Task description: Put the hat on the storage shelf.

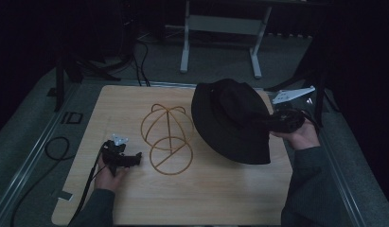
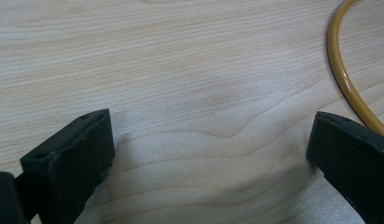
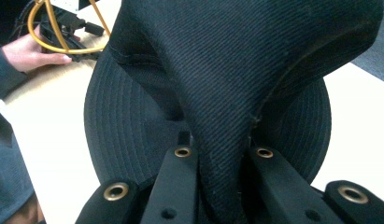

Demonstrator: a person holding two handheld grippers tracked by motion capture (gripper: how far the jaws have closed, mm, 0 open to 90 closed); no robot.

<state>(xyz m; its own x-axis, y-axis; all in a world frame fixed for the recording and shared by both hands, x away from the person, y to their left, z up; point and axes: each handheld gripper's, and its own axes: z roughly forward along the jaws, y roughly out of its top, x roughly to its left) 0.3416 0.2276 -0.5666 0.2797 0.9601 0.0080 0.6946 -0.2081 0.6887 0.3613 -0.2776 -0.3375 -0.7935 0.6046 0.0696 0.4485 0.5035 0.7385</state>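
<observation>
A black bucket hat (image 1: 232,120) hangs tilted over the right half of the wooden table (image 1: 192,198). My right gripper (image 1: 279,122) is shut on a fold of the hat's crown (image 3: 217,93), lifting it; the brim (image 3: 110,130) spreads out below. A gold wire hat stand (image 1: 166,137) lies on its side at the table's middle. My left gripper (image 1: 130,159) rests on the table just left of the stand's ring. Its jaws are wide open with bare wood between them, and the gold ring (image 2: 341,70) curves past the right jaw.
A metal frame on legs (image 1: 220,42) stands on the floor beyond the table. Cables (image 1: 55,146) lie on the floor to the left. A white bracket (image 1: 291,94) sits by the table's far right corner.
</observation>
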